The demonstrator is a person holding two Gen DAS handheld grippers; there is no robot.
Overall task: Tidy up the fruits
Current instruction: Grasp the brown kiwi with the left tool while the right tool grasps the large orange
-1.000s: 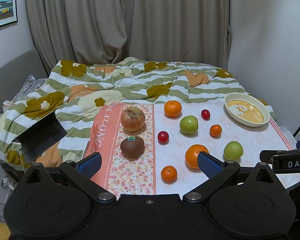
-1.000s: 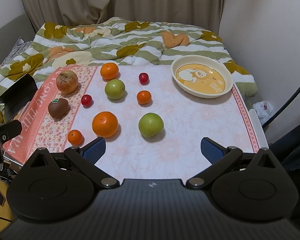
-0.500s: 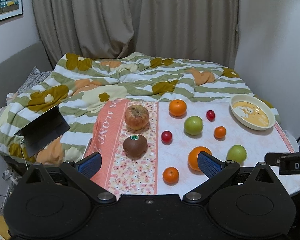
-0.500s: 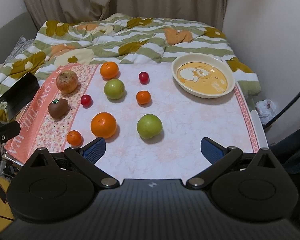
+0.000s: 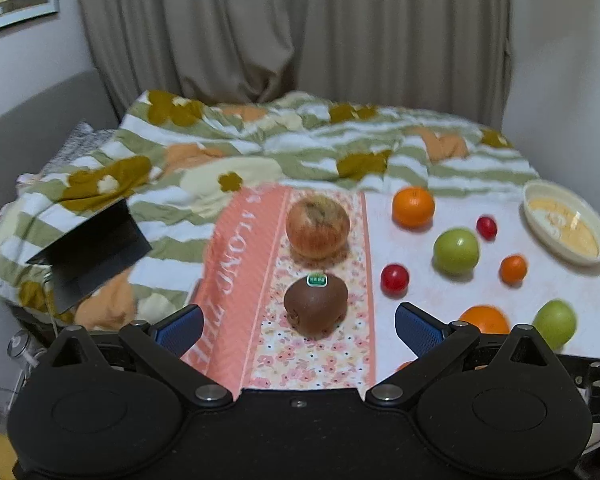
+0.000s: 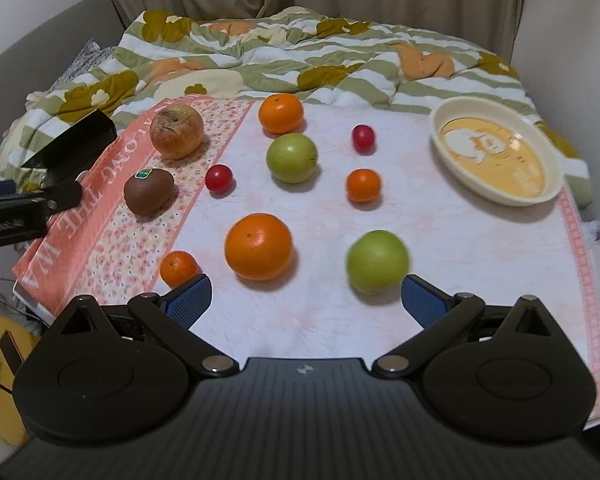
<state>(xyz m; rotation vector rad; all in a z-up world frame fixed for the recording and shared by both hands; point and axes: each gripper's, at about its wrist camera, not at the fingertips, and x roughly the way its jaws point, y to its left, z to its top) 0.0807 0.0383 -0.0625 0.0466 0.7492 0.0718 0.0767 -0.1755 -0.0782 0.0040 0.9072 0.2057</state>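
Note:
Several fruits lie loose on a cloth-covered table [image 6: 480,240]. A brown kiwi [image 5: 315,307] with a green sticker and a reddish apple [image 5: 317,227] sit on the pink floral strip at the left. My left gripper [image 5: 298,326] is open and empty, just short of the kiwi. My right gripper [image 6: 306,300] is open and empty, with a big orange [image 6: 258,246] and a green apple [image 6: 377,261] just beyond its fingertips. A small orange [image 6: 178,267] lies by its left finger. A cream bowl [image 6: 496,160] stands empty at the far right.
Further back lie an orange [image 6: 281,113], a green apple [image 6: 292,157], two red cherry tomatoes [image 6: 219,178] [image 6: 363,138] and a small orange [image 6: 363,185]. A rumpled striped quilt [image 6: 280,56] lies behind the table. A black device [image 5: 88,248] rests on it at left.
Both grippers have moved forward and lower toward the table. The left one has swung left, so the kiwi now sits between its fingers' line. The fruits have not moved.

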